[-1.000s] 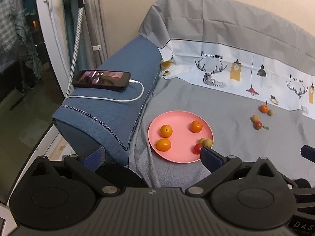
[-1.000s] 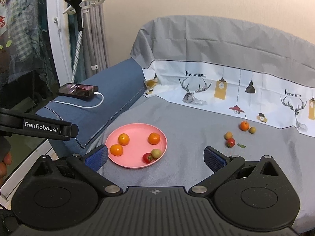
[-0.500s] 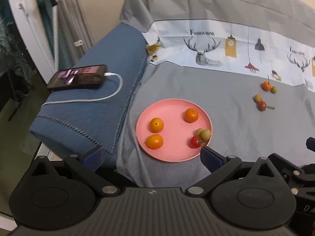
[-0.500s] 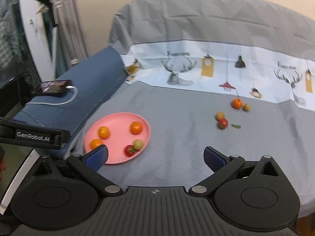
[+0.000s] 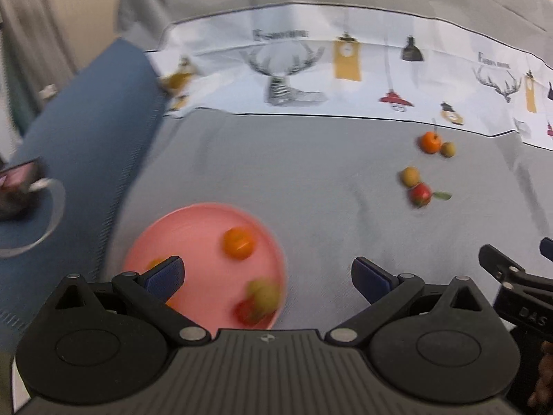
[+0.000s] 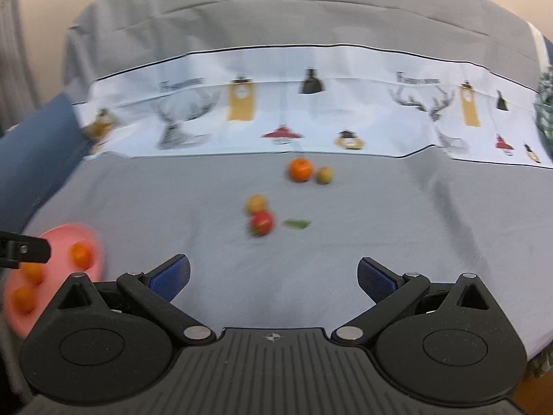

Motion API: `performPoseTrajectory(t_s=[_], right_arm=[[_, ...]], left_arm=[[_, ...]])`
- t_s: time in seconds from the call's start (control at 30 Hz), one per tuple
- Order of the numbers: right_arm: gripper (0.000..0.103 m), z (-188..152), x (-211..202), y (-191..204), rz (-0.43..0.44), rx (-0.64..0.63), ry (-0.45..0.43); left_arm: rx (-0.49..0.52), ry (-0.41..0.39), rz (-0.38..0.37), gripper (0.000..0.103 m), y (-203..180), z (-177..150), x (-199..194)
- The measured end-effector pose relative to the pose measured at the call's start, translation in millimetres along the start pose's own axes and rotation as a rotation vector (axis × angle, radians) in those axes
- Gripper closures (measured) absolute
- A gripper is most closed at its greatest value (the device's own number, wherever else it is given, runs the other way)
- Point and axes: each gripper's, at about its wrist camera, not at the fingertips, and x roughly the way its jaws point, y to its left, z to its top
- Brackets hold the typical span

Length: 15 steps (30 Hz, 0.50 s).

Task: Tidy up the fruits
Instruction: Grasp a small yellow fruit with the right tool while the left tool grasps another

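Both the left gripper (image 5: 268,278) and right gripper (image 6: 273,276) are spread wide, released; four loose fruits (image 6: 262,223) lie far right of the pink plate (image 5: 193,228).

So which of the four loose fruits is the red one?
The red fruit, nearest the open right gripper, beside the green leaf. The others are orange or yellowish.

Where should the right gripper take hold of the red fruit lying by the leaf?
Probably across the red fruit's round middle, coming from above and in front. The yellow fruit touches its far side and the leaf lies to its right, so set the fingers left and right.
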Motion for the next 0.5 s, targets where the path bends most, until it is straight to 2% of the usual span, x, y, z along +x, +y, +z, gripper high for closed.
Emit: performPoseTrajectory(t_s=[0.23,0.33,0.4,0.5], right_arm=[[0.001,33,82,-51,-0.086,-0.009,-0.051],[0.001,47,125,-70,-0.106,-0.026,-0.063],[0.001,54,154,-77,-0.098,-0.063,-0.072],[0.001,63,193,-82,-0.090,-0.120,-0.049]], left_arm=[[0.032,0.017,-0.171,0.000,-59,64,77],[0.088,0.023,-0.221,0.000,-90,86,115],[0.140,0.064,-0.271,0.000,-109,97,143],[0.172,0.119,-0.309,0.000,-125,106,179]])
